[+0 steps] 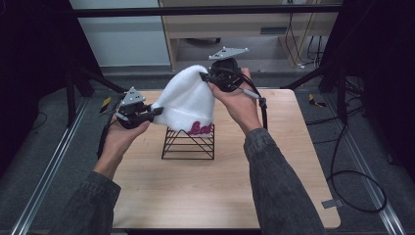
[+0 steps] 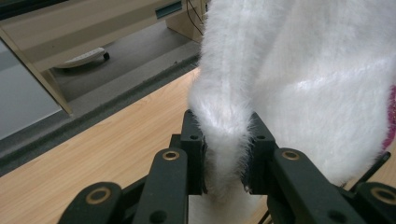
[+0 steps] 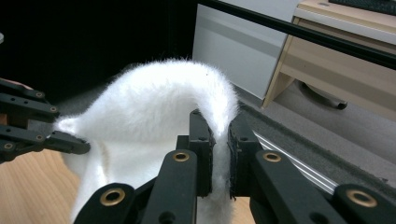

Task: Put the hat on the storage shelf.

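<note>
A fluffy white knit hat (image 1: 188, 100) with pink lettering hangs in the air over a black wire stand (image 1: 188, 143), its lower edge touching the stand's top. My left gripper (image 1: 155, 111) is shut on the hat's left edge; in the left gripper view the hat (image 2: 289, 70) is pinched between both jaws of that gripper (image 2: 225, 154). My right gripper (image 1: 204, 76) is shut on the hat's top right edge. In the right gripper view the fabric (image 3: 154, 102) arches out of the right gripper (image 3: 221, 140) toward the left gripper (image 3: 70, 142) at the left.
The wooden table (image 1: 205, 196) has free room in front of the stand. A light wooden cabinet (image 1: 244, 24) stands behind the table on the grey floor. Black frame bars and cables (image 1: 352, 181) run along the right side.
</note>
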`<state>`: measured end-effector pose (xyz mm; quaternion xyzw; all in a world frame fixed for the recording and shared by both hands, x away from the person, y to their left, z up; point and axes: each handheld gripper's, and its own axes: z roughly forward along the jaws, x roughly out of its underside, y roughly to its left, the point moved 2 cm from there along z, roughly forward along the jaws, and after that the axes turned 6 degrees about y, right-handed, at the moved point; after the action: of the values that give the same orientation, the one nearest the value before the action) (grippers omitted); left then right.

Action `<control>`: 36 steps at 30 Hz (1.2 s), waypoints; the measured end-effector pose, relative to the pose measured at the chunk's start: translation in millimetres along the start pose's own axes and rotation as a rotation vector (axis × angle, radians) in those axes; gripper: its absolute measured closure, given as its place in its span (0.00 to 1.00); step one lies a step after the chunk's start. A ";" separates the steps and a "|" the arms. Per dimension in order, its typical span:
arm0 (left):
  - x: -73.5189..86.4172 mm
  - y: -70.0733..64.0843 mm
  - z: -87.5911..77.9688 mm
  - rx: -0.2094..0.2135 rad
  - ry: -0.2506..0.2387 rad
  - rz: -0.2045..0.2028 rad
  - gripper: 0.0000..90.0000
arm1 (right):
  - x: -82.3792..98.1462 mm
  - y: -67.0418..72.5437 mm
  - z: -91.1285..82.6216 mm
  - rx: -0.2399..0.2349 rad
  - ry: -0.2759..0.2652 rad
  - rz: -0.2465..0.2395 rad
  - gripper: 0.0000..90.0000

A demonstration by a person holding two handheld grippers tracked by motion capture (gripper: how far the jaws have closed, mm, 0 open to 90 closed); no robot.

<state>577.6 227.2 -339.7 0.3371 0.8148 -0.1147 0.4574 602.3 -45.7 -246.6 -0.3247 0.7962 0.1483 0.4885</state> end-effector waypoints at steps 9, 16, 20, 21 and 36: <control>9.4 2.7 -0.1 0.003 0.001 0.004 0.82 | 2.7 2.4 4.1 -0.020 -0.004 -0.003 0.92; 25.4 -4.9 -5.5 0.031 0.005 0.027 0.82 | 7.8 18.5 -3.6 -0.036 0.018 -0.050 0.92; 34.9 -9.5 -5.8 0.052 0.004 0.031 0.81 | 11.3 27.7 -8.5 -0.052 0.028 -0.075 0.92; 34.9 -9.5 -5.8 0.052 0.004 0.031 0.81 | 11.3 27.7 -8.5 -0.052 0.028 -0.075 0.92; 63.6 -13.7 2.4 0.091 0.029 -0.006 0.80 | 32.9 44.9 -6.3 -0.109 0.076 -0.087 0.92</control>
<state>547.7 244.1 -395.0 0.3566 0.8165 -0.1480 0.4293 558.1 -28.0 -276.0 -0.3906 0.7900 0.1578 0.4455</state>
